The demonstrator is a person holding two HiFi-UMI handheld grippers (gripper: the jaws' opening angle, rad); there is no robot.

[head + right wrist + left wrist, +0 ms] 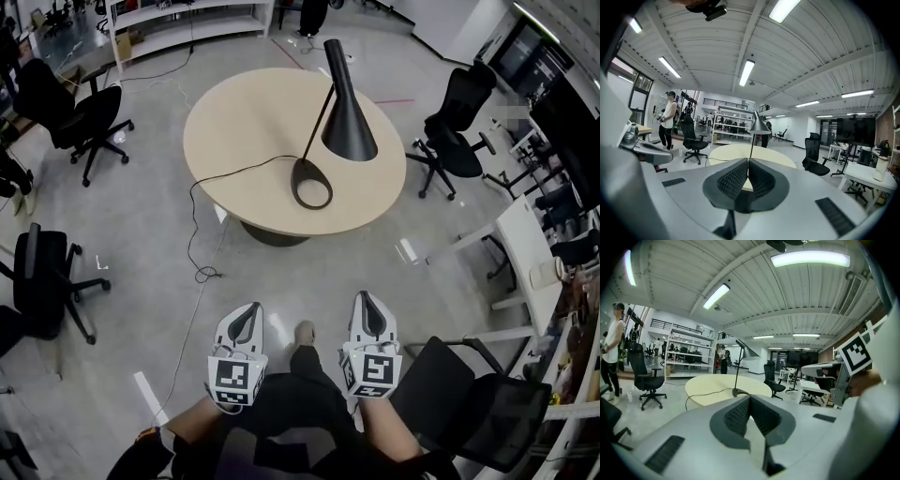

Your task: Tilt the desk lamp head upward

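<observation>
Standing back from the round table [234, 131], I hold the left gripper [247, 319] and the right gripper [368, 314] low in front of my body, side by side and aimed forward at the desk lamp [328, 122], which I take as a ready stance before any reach begins. Each gripper's own view shows its two ribbed pads pressed together with nothing between them, so both are closed and empty. The lamp sits well apart from both grippers, near the table's near-right part, its ring-shaped base [311, 183] flat on the top and its thin stem [319, 117] leaning up to the black cone head [349, 127], whose wide mouth faces down. That downward set is what the task asks me to change, and nothing has touched the head yet. A black cable [202, 202] runs from the base across the table and drops to the floor, likely toward a socket. No container plays a part here; a far shelf unit [187, 19] holds items too small to name.
</observation>
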